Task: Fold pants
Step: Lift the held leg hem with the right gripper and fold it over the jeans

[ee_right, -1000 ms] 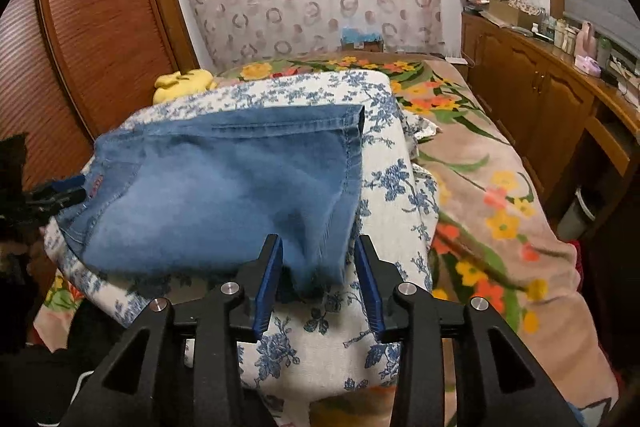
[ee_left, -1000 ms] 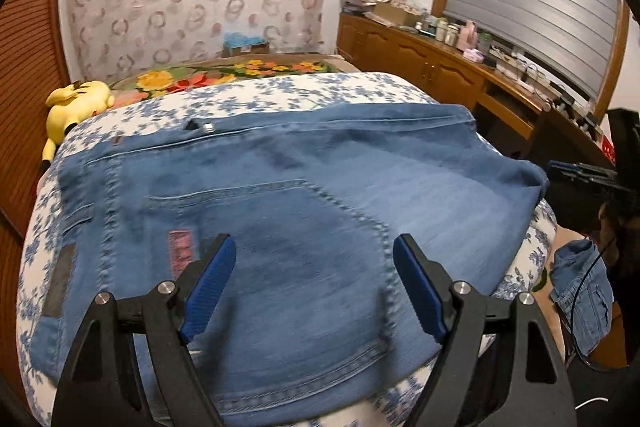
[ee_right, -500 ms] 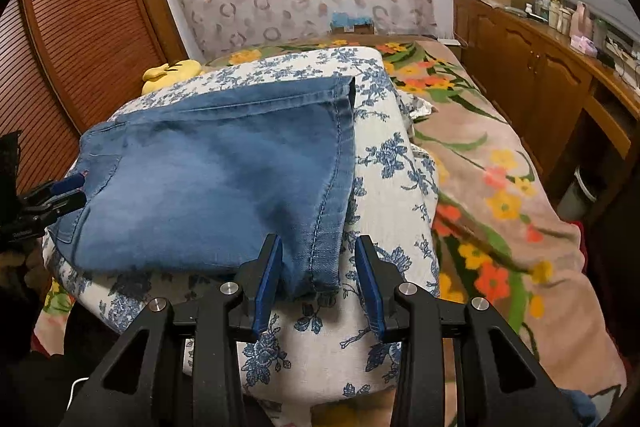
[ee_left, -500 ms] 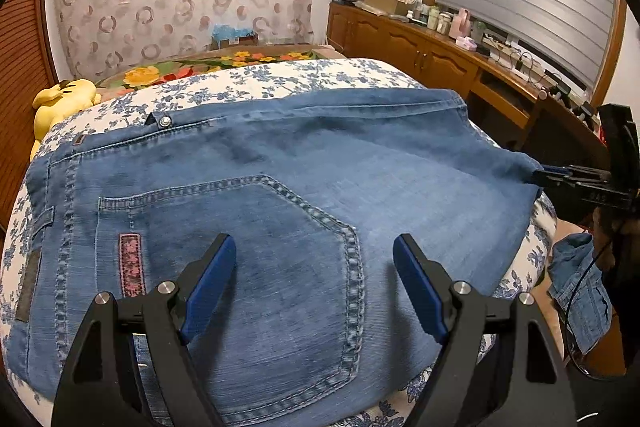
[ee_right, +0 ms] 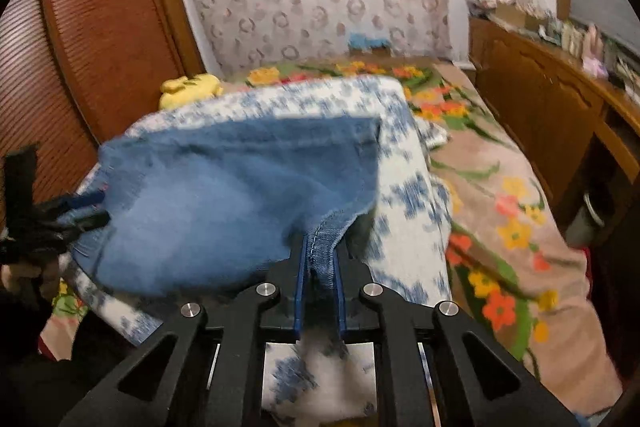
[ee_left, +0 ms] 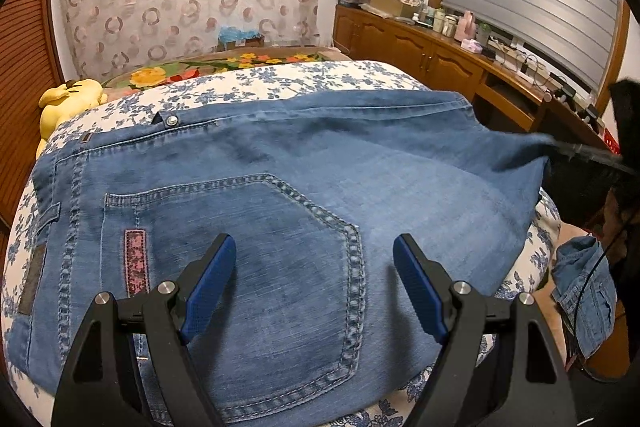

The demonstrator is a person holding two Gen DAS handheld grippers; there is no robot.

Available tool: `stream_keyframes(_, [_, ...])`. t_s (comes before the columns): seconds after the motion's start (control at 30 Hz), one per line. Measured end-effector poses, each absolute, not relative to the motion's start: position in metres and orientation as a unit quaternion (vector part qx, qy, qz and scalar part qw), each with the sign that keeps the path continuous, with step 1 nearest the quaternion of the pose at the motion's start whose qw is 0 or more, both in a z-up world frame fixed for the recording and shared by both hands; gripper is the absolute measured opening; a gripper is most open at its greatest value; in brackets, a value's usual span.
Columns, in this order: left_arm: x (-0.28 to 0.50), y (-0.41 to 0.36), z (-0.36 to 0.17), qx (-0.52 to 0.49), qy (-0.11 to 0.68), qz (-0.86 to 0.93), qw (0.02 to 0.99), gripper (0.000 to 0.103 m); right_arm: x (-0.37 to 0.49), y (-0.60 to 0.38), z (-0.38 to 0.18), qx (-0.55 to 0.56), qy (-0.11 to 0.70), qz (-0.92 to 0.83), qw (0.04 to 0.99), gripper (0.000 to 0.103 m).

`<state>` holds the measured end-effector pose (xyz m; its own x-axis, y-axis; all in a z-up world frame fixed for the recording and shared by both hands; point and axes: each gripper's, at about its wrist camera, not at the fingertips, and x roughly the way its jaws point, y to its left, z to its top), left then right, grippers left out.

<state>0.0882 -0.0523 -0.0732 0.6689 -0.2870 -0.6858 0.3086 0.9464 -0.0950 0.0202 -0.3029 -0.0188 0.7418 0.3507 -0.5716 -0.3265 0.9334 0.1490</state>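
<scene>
Left wrist view: a yellow plush toy (ee_left: 70, 99) lies at nine o'clock beside the blue-flowered quilt (ee_left: 280, 83), where the jeans (ee_left: 280, 187) are spread flat, back pocket (ee_left: 256, 251) up. The left gripper (ee_left: 314, 281) hovers at six o'clock over that pocket, fingers wide apart with nothing between them. At three o'clock a wooden cabinet (ee_left: 420, 55) runs along the wall. In the right wrist view, the right gripper (ee_right: 318, 283), jaws closing, pinches the jeans' stitched hem (ee_right: 324, 239) at six o'clock, the cloth lifted off the quilt.
</scene>
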Motion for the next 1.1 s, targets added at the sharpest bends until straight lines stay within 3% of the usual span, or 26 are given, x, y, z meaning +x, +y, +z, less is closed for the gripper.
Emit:
stream_keyframes(0.53, [0.078, -0.006, -0.064, -0.015, 0.356, -0.125, 0.926, 0.082, 0.027, -0.194, 0.054, -0.026, 0.234, 0.355, 0.905, 0.005])
stream_keyframes(1.1, [0.068, 0.047, -0.069, -0.046, 0.349, -0.078, 0.933, 0.082, 0.066, -0.118, 0.049, -0.071, 0.244, 0.451, 0.856, 0.005])
